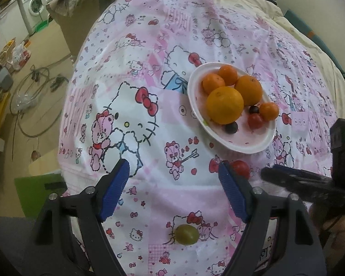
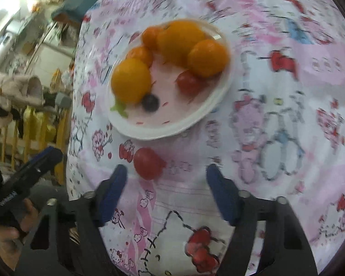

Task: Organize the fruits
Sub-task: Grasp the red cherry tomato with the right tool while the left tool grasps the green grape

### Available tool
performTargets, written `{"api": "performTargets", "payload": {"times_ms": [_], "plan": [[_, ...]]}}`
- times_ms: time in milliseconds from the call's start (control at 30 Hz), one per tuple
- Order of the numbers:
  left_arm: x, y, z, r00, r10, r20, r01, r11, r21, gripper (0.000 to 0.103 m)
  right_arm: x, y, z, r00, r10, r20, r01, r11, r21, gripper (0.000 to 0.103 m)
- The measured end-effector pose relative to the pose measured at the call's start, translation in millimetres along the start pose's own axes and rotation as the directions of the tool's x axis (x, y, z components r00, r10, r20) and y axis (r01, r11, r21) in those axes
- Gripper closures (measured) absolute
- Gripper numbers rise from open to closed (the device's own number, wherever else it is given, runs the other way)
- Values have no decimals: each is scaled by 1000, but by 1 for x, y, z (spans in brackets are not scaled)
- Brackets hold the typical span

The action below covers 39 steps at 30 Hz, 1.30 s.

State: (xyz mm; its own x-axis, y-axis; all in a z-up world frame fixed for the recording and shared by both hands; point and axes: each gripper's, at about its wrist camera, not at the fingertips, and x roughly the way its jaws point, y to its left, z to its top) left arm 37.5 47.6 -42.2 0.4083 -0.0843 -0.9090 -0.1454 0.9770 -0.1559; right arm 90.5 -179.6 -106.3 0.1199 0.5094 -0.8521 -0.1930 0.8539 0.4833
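White round plate (image 1: 268,141) already gathers oranges and small fruits, so both grippers – left gripper (image 1: 173,173) and right gripper (image 2: 166,176) – gape empty toward stragglers: green grape (image 1: 186,234), red cherry tomato (image 2: 147,163)

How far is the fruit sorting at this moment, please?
Mostly done: oranges, tangerines, a tomato and dark grapes sit on the plate. Nothing is in hand; the left gripper and right gripper are open. Left on the cloth: a red tomato and a green grape.
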Motion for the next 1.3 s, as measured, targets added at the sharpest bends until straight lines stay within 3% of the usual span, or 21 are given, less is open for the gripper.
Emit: {"api": "performTargets", "payload": {"times_ms": [200, 267, 300, 333, 567, 633, 700, 767, 867, 1033, 1067, 1167, 1300], "plan": [[-2, 8, -3, 1000, 4, -4, -4, 1000, 3, 26, 30, 23, 2, 996, -78, -38, 73, 990, -118, 46], [-2, 13, -10, 1000, 5, -22, -4, 1000, 11, 26, 34, 26, 1, 996, -80, -36, 74, 987, -144, 56], [-1, 15, -12, 1000, 4, -31, -4, 1000, 15, 26, 35, 28, 0, 996, -74, -39, 67, 985, -159, 69], [0, 16, -18, 999, 0, -49, 1, 1000, 28, 26, 36, 28, 0, 997, -54, -48, 46, 986, -160, 71], [6, 7, -53, 993, -6, -122, 24, 989, 148, 28, 19, 24, -3, 1000, -24, -19, 22, 990, -137, 71], [7, -3, -61, 989, -35, -142, 62, 981, 186, 28, 10, 21, -2, 1000, -11, -2, 11, 993, -116, 71], [11, -19, -71, 987, -19, -161, 65, 956, 286, 28, 1, 18, -2, 1000, 2, 17, 0, 995, -103, 71], [19, -31, -81, 981, 20, -191, 53, 927, 371, 35, -5, 18, -2, 1000, 11, 29, -8, 995, -101, 71], [31, -33, -86, 973, 50, -227, 43, 921, 387, 60, -14, 18, -1, 998, 29, 54, -23, 995, -96, 71], [32, -43, -84, 980, 67, -189, 24, 897, 441, 63, -24, 22, 4, 994, 39, 101, -29, 994, -103, 71], [32, -45, -85, 980, 66, -190, 28, 893, 450, 75, -26, 22, 4, 993, 43, 105, -32, 994, -101, 71], [28, -50, -87, 980, 67, -187, 29, 885, 465, 78, -32, 21, 6, 991, 54, 119, -43, 994, -98, 71], [11, -49, -80, 985, 36, -167, 39, 902, 431, 78, -44, 19, 7, 987, 63, 147, -50, 994, -93, 71]]}}
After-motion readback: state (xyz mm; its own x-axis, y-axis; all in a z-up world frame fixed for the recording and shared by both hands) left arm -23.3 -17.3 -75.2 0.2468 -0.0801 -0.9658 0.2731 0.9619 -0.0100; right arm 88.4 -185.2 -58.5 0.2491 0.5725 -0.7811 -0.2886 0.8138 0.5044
